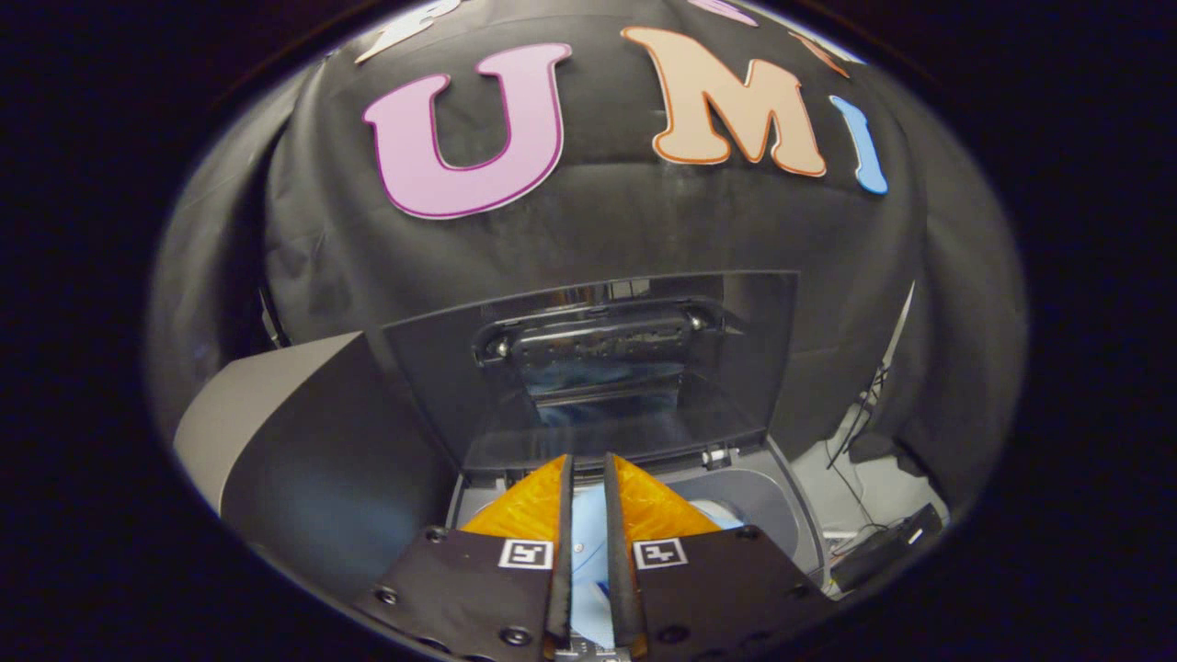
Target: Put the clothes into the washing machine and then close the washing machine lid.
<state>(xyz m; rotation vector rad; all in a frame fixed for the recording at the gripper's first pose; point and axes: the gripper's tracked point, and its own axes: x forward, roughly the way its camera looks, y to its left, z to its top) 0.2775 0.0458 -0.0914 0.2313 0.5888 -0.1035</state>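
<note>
the washing machine (763,496) sits open, its dark see-through lid (588,368) propped upright behind the tub opening, seemingly so clothes can drop in from above. the tool (588,542) is angled down over that opening, fingers drawn close with a narrow gap, pinching a light blue garment (587,552) that shows between them. the cloth hangs above the tub, likely about to be released inside; the lid is not yet closed.
</note>
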